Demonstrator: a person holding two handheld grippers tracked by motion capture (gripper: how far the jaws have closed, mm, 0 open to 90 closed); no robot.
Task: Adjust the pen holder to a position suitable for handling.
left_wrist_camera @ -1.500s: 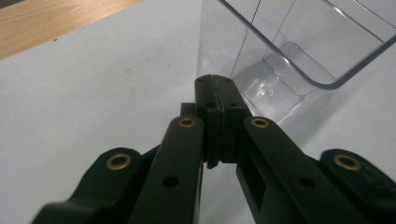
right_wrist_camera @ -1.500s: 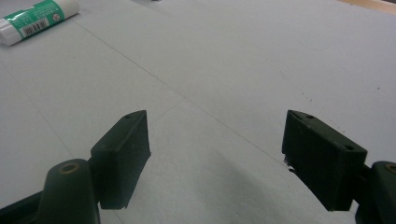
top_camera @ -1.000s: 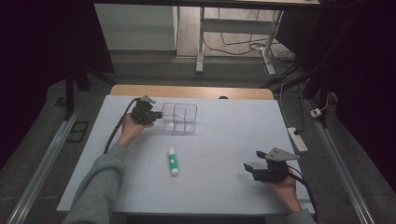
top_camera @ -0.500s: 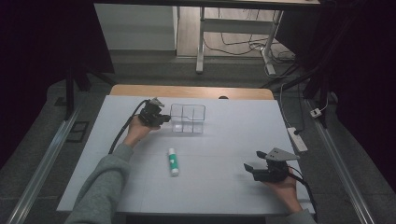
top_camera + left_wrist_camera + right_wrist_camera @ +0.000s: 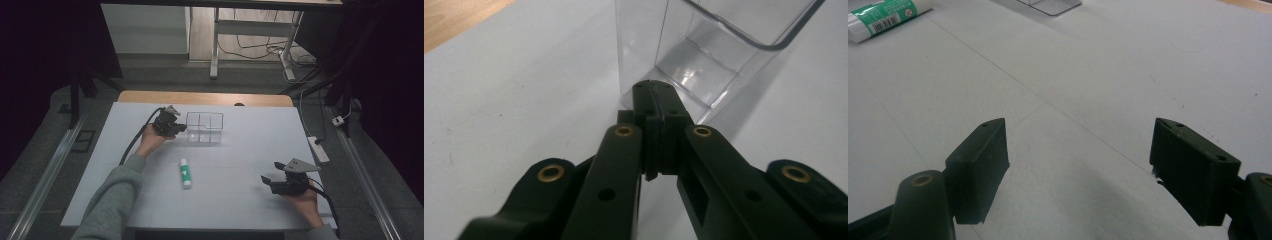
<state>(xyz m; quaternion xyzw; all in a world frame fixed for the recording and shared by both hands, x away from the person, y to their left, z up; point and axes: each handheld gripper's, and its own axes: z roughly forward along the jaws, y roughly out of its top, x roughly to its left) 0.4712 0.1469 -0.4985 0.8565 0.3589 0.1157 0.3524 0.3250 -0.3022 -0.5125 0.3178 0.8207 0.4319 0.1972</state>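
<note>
The left tongs (image 5: 181, 128) are closed, tips against the clear box (image 5: 205, 128) near the table's far edge — pinching its wall or only pushing, I cannot tell. The right tongs (image 5: 268, 181) gape wide, empty, near the right front corner. The light box could skid or tip.

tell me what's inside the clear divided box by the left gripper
The clear box looks empty: through its walls its dividers and the white table show. The left gripper, jaws shut, touches its near corner, hiding a small low part of it.
</note>
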